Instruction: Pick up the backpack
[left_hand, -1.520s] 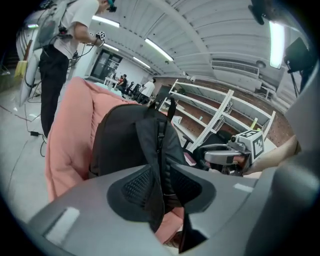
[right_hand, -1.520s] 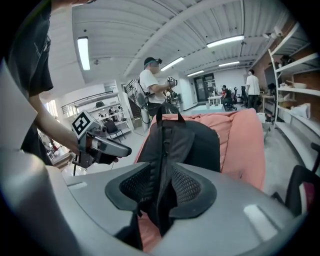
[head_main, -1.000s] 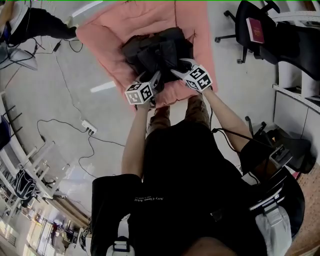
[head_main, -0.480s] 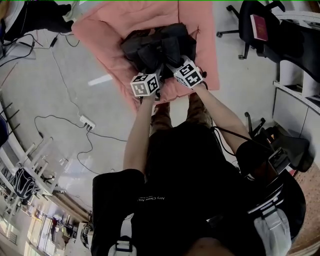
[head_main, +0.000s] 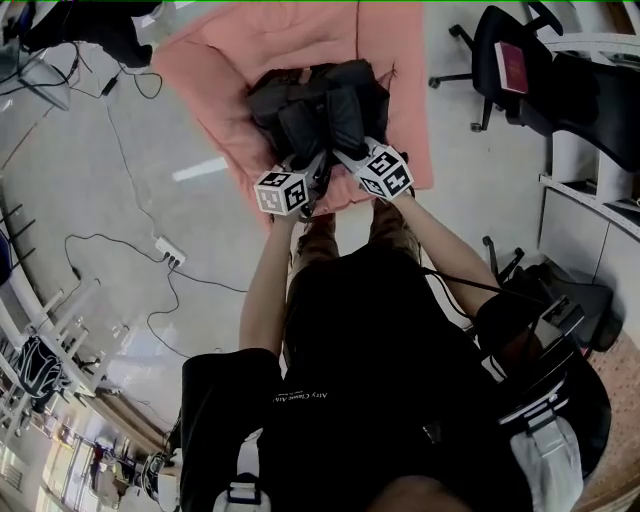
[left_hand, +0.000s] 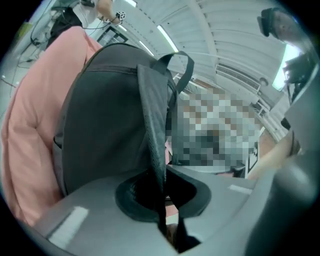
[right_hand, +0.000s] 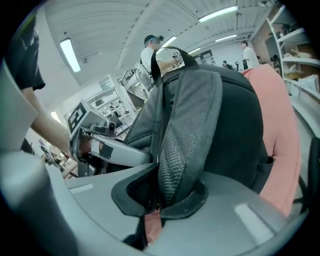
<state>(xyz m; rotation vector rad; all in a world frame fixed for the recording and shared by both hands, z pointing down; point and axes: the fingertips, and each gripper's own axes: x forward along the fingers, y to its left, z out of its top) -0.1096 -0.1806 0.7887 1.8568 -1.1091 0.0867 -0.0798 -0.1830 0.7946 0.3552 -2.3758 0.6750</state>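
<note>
Pink cushion (head_main: 215, 90) under backpack (head_main: 320, 105), office chair (head_main: 510, 70) and floor cables (head_main: 120, 245) nearby

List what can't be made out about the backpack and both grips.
- Head view: marker cubes hide where the left gripper and right gripper meet the backpack; their own views show jaws just closed on its straps.
- Left gripper view: a mosaic patch covers what lies right of the strap.
- Gripper views: gripper bodies hide the backpack's bottom and whether it rests on the pink cushion.

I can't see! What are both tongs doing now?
Left tongs: just closed, gripping the thin strap of the backpack.
Right tongs: just closed, gripping its padded strap.
</note>
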